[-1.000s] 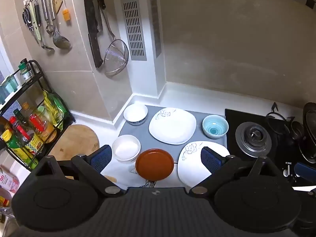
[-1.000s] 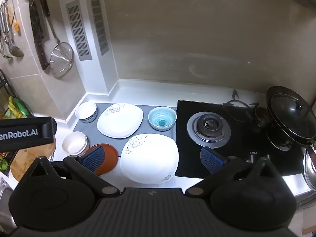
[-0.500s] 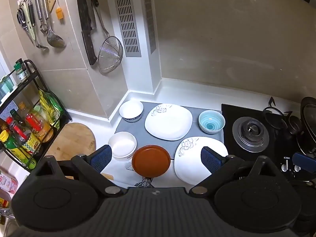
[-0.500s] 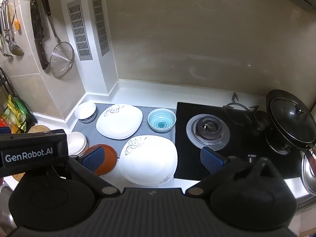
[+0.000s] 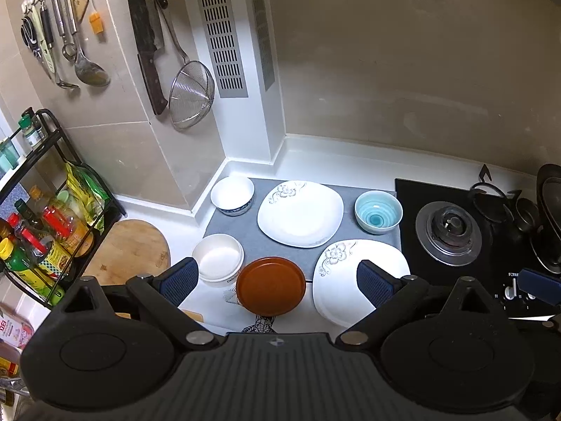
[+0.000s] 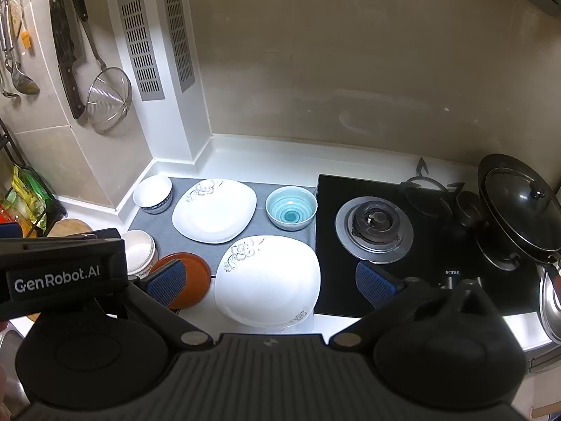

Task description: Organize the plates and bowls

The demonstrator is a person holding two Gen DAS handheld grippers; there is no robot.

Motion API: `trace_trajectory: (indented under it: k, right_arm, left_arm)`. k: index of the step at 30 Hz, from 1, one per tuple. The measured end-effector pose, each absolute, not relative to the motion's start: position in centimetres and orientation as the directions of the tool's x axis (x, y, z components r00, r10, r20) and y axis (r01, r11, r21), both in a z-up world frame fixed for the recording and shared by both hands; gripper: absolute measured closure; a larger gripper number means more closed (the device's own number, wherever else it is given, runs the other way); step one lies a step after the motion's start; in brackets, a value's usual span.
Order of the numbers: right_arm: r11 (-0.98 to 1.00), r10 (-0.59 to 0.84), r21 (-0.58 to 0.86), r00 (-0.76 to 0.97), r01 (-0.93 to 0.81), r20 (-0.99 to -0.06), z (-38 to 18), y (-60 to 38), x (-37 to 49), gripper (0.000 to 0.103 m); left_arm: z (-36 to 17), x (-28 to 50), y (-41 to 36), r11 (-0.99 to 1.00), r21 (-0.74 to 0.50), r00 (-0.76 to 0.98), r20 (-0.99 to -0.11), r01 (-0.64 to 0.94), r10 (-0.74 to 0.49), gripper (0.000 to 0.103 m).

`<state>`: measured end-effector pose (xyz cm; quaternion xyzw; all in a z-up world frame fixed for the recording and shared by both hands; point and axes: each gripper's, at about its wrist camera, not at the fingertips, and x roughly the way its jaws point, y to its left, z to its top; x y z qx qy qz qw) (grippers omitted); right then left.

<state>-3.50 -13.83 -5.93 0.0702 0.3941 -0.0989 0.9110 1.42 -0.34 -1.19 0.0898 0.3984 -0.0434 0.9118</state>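
Dishes lie on a grey mat (image 5: pixel 252 236) on the white counter. Two white square plates with flower prints: one at the back (image 5: pixel 300 213) (image 6: pixel 214 210), one at the front (image 5: pixel 350 270) (image 6: pixel 268 280). A brown round plate (image 5: pixel 270 286) (image 6: pixel 191 280) lies front centre. A white bowl with blue rim (image 5: pixel 232 195) (image 6: pixel 153 193) stands back left, a cream bowl (image 5: pixel 218 258) (image 6: pixel 140 251) front left, a blue bowl (image 5: pixel 378 211) (image 6: pixel 291 207) back right. My left gripper (image 5: pixel 277 280) is open and empty above the brown plate. My right gripper (image 6: pixel 270 279) is open and empty above the front white plate.
A black gas hob (image 6: pixel 375 226) with a lidded wok (image 6: pixel 519 203) is to the right. A rack of bottles (image 5: pixel 38 231) and a round wooden board (image 5: pixel 129 249) are to the left. Utensils, a cleaver and a strainer (image 5: pixel 191 94) hang on the wall. The left gripper's body (image 6: pixel 63 273) shows in the right view.
Both grippers have shifted a little to the right and up; the dishes sit slightly further left in each view. Nothing was picked up or moved.
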Motion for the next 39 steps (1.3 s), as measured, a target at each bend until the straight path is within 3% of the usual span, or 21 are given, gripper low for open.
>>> trace_trajectory:
  k: [39]
  right_arm:
    - [0.971,-0.116,0.047,0.638,0.232,-0.761,-7.7,-13.9,-2.2,0.0]
  left_arm:
    - [-2.8,2.5,-0.5,0.977,0.155,0.664,-0.747,0.145,0.02,0.002]
